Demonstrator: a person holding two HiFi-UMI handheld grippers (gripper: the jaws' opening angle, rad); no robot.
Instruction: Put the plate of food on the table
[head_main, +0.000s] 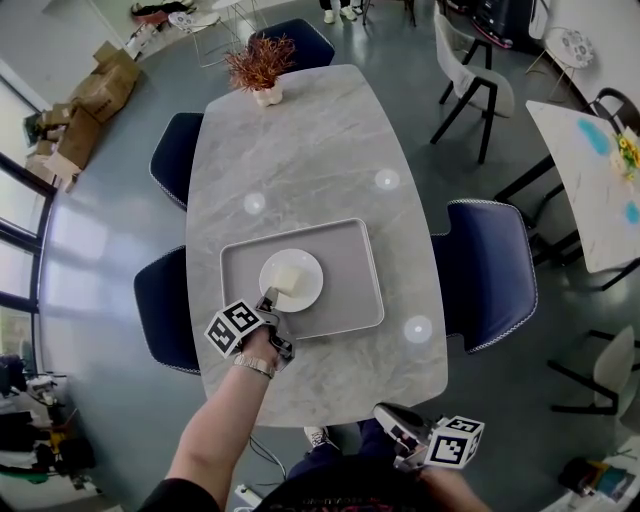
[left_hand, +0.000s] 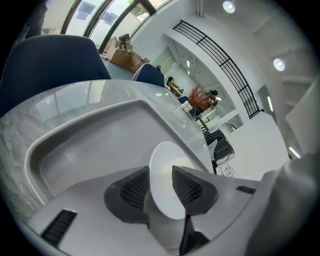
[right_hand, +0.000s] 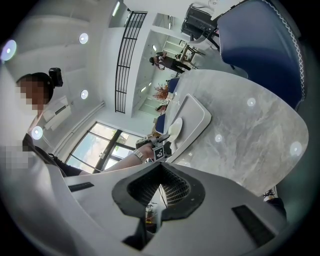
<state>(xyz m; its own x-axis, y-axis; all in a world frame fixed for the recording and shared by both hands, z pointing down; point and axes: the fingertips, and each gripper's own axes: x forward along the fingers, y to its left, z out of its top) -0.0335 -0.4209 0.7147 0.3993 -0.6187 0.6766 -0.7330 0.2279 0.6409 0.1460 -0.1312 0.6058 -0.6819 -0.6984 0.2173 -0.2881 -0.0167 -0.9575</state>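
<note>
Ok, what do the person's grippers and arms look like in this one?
The left gripper and right gripper have light grey bodies, dark ribbed pads and a cube of black-and-white square markers each. The left wrist wears a metal watch; a dark sleeve shows higher up the arm.

The food (head_main: 284, 279) on the plate (head_main: 306, 294) is too small to name, and in the left gripper view a jaw of the left gripper (left_hand: 160, 173) hides most of it.
</note>
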